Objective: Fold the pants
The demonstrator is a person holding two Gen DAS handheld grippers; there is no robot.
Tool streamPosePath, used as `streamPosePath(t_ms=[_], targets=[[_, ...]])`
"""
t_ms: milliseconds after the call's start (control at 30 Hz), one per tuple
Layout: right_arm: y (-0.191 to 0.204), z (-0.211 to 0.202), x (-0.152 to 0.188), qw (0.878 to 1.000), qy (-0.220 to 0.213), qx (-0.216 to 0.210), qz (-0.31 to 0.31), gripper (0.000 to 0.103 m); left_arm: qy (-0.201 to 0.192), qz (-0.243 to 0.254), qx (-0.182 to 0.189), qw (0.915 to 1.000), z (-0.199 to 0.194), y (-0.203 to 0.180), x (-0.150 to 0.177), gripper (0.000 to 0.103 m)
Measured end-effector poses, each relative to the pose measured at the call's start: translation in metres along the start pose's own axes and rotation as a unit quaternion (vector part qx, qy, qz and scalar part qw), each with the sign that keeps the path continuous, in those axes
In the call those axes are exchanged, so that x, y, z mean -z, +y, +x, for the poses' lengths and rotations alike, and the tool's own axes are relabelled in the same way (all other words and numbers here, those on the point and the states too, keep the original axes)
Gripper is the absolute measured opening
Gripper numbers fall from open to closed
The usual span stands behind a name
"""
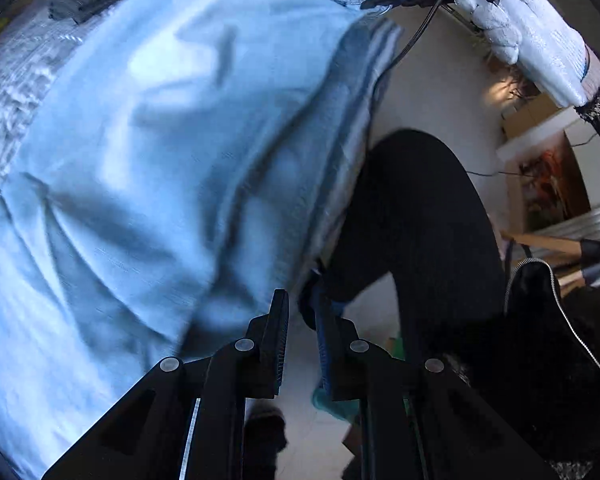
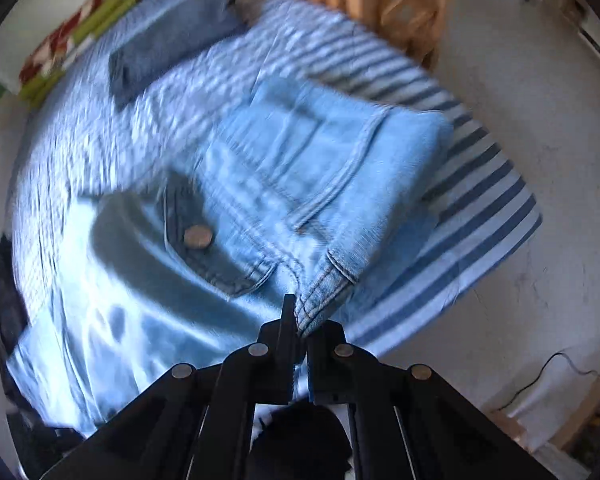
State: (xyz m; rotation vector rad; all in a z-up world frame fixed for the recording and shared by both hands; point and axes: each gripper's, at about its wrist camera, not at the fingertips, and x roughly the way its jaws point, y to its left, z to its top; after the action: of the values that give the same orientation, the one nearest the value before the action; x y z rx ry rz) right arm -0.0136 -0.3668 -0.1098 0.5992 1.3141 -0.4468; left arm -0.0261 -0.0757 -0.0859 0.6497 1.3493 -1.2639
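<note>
Right claw (image 2: 300,320) pinching light jeans (image 2: 300,168) waistband, left claw (image 1: 302,320) seemingly empty

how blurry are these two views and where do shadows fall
Left wrist view: the light blue jeans are smeared by motion, while the left gripper stays sharp. Right wrist view: the striped sheet streaks, and a dark shadow crosses the denim beside the metal button.

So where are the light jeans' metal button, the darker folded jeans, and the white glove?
metal button (image 2: 198,237): right wrist view, middle of the button's round face.
darker folded jeans (image 2: 172,42): right wrist view, middle of the top panel.
white glove (image 1: 536,36): left wrist view, back of the gloved hand.
</note>
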Motion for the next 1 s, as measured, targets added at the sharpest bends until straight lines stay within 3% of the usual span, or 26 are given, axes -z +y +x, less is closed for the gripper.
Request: streamPosePath(t_ms=[133,300,367,433,533,567,733,933,1000], targets=[[0.009,0.009,0.014,0.997,0.050,0.002,-0.051,0.011,0.018,-0.008,0.012,0.9997,0.005,-0.001,0.003,0.015],[0.010,-0.017,0.018,0.995,0.052,-0.022,-0.083,0.014,-0.017,-0.041,0.027,0.9986,-0.026,0.013,0.002,0.015],[0.010,-0.038,0.013,0.994,0.033,-0.040,-0.099,0.014,-0.031,-0.055,0.032,0.9975,-0.037,0.033,-0.001,0.015],[0.006,-0.055,0.003,0.993,0.013,-0.042,-0.105,0.015,-0.047,-0.058,0.004,0.9972,-0.047,0.040,0.002,0.016],[-0.006,-0.070,-0.026,0.991,-0.062,-0.039,-0.110,0.032,-0.058,-0.084,-0.004,0.9948,-0.052,0.059,0.002,0.016],[-0.010,-0.067,-0.035,0.990,-0.070,-0.038,-0.114,0.038,-0.062,-0.097,-0.011,0.9933,-0.052,0.068,0.002,0.016],[-0.035,-0.019,-0.082,0.990,-0.052,-0.065,-0.113,0.038,-0.060,-0.153,-0.011,0.9863,-0.044,0.108,0.009,0.016],[-0.059,0.036,-0.099,0.991,-0.006,-0.089,-0.102,0.038,-0.045,-0.202,-0.011,0.9783,-0.029,0.138,0.024,0.016],[-0.066,0.047,-0.102,0.990,0.009,-0.101,-0.102,0.043,-0.042,-0.205,-0.013,0.9778,-0.025,0.139,0.027,0.016]])
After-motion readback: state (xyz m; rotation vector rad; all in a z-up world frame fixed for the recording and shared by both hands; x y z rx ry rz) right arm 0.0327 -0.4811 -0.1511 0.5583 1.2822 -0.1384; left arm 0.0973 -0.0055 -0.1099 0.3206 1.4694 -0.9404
